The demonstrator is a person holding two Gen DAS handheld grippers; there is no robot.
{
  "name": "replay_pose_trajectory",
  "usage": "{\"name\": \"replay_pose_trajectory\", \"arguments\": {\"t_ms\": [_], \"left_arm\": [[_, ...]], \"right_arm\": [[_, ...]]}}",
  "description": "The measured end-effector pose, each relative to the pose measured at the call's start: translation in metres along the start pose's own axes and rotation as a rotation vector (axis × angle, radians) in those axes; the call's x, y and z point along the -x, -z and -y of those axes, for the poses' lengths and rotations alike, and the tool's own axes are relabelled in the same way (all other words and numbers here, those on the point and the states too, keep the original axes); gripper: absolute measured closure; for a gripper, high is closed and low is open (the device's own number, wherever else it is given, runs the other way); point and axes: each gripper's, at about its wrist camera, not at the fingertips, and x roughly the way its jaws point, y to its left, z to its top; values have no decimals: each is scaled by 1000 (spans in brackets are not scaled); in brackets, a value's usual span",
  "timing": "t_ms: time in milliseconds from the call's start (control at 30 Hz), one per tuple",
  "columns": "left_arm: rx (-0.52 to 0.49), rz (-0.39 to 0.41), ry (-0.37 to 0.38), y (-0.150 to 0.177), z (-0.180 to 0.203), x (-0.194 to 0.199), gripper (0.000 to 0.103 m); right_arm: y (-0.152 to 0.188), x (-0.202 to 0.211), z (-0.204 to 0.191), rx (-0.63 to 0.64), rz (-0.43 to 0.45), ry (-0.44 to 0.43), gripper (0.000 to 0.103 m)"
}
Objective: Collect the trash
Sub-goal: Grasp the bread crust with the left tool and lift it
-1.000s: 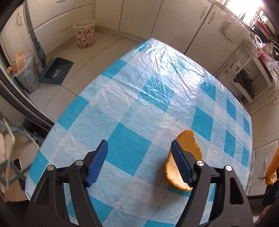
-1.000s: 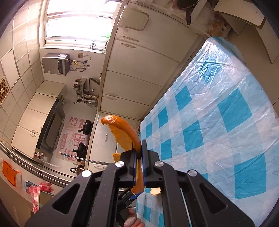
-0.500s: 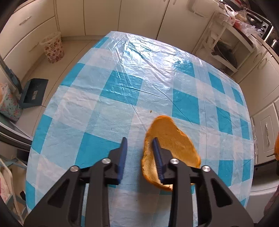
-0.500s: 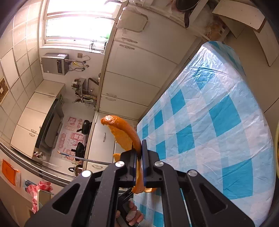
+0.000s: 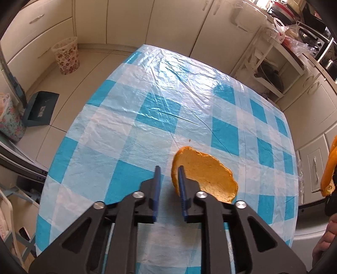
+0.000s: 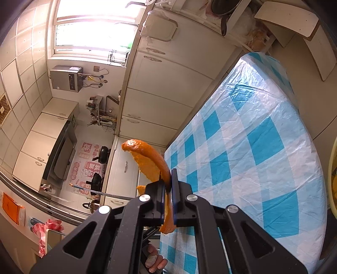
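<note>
The right gripper pinches a peel strip. The left gripper, jaws just reopening slightly, holds nothing; its right finger hides part of the peel on the table.

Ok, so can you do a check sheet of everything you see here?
Surface: checked cloth on the table, wrinkled, shiny.
Job's things: one peel lying on the cloth; one strip held in the air off the table's edge.
Clutter: a crumb beyond the peel.
Grippers: left gripper has jaws narrowly apart, just reopened a little, only the peel's rim between them, not gripped. Right gripper is shut on the strip.
Cables: nothing seen.
Surroundings: flowered bin and dustpan on the floor, cupboards behind.
</note>
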Motion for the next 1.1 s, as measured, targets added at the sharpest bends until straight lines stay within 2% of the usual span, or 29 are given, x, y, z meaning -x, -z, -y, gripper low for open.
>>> {"name": "replay_pose_trajectory", "arguments": {"t_ms": [33, 67, 200, 467, 633, 733, 867, 967, 1100], "left_arm": [[11, 18, -12, -2, -3, 2, 61], [22, 30, -12, -3, -7, 4, 54], [14, 33, -17, -9, -10, 1, 53], [-45, 37, -18, -14, 8, -22, 53], [-78, 83, -49, -16, 16, -22, 45], [-83, 104, -26, -18, 16, -17, 40], [-157, 107, 26, -16, 25, -15, 34], [-210, 86, 39, -11, 34, -18, 33], [-212, 44, 73, -7, 36, -27, 34]], "right_arm": [[0, 0, 1, -1, -4, 0, 97], [-1, 0, 1, -1, -4, 1, 97], [0, 0, 1, 0, -6, 0, 97], [3, -5, 0, 6, -20, 14, 97], [4, -3, -1, 6, -20, 16, 97], [4, -3, -1, 2, -18, 17, 97], [4, -3, -1, 2, -20, 17, 97], [4, -3, -1, 2, -22, 16, 97], [4, -3, -1, 6, -23, 17, 97]]}}
